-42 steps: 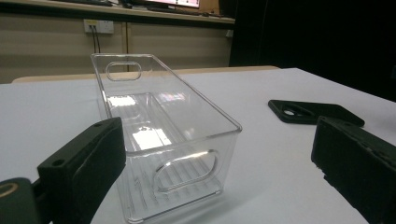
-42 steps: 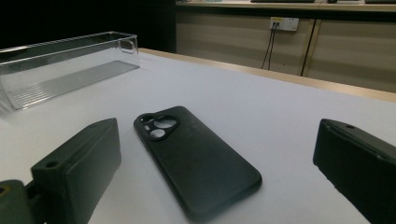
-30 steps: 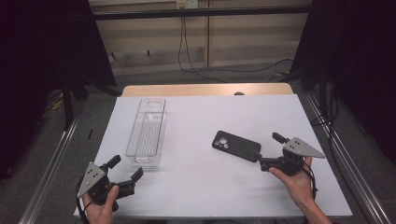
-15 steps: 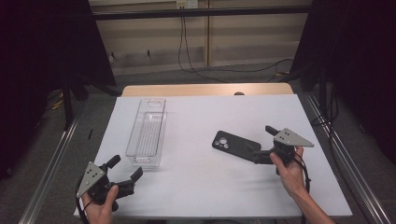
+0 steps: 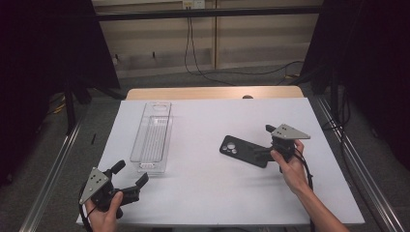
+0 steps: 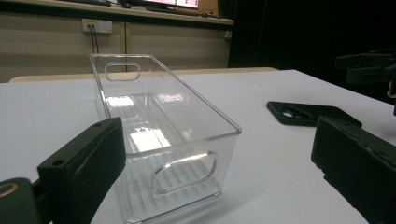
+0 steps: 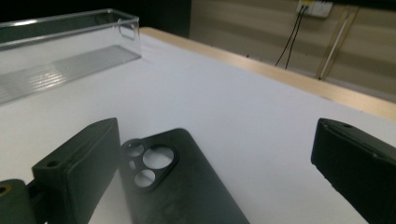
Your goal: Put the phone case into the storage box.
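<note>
Nearest the person, the left tool [image 5: 129, 181] rests low at the counter's [image 5: 203, 193] front edge, jaws spread wide and holding nothing, aimed at the short end of the clear plastic bin [image 5: 153, 136] just beyond it, probably waiting its turn. Farther out, the right tool [image 5: 263, 145] has its jaws wide apart on either side of the black phone case [image 7: 187, 186], which lies flat on the counter with its camera cutouts up, well apart from the bin. Nothing is gripped yet; the straddle looks like a setup to pick up the case.
</note>
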`<state>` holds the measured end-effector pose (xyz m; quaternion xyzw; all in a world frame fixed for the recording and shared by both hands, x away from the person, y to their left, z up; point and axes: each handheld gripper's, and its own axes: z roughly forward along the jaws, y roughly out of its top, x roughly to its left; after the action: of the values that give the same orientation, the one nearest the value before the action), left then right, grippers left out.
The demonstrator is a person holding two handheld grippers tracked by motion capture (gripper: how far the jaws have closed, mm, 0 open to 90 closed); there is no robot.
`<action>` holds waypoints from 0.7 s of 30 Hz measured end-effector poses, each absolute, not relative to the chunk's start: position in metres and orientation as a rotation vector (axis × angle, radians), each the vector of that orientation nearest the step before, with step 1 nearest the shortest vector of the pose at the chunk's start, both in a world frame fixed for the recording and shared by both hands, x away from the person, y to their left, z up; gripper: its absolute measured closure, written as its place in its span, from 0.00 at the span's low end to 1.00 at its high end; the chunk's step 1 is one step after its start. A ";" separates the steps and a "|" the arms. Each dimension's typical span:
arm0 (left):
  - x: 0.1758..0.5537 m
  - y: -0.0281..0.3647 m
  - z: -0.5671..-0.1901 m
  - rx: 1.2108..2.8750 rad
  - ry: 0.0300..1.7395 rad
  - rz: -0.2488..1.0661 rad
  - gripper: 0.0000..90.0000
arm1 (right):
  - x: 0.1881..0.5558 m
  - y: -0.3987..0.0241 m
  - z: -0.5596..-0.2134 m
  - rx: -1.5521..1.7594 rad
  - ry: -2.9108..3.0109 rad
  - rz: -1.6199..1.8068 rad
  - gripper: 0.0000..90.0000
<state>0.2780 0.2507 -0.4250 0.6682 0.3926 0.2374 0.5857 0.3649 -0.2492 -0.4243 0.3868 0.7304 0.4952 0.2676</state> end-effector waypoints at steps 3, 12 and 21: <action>0.278 0.250 -0.425 1.559 0.916 0.552 0.03 | 0.371 -0.249 -0.424 1.056 1.984 1.312 0.02; 0.279 0.250 -0.425 1.561 0.912 0.550 0.03 | 0.391 -0.247 -0.423 1.147 2.048 1.279 0.02; 0.280 0.250 -0.425 1.558 0.914 0.546 0.03 | 0.401 -0.245 -0.422 1.171 2.186 1.190 0.02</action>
<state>0.2803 0.2501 -0.4254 0.6684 0.3922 0.2344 0.5869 0.4014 -0.2448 -0.4221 0.4175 0.7796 0.4243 0.1944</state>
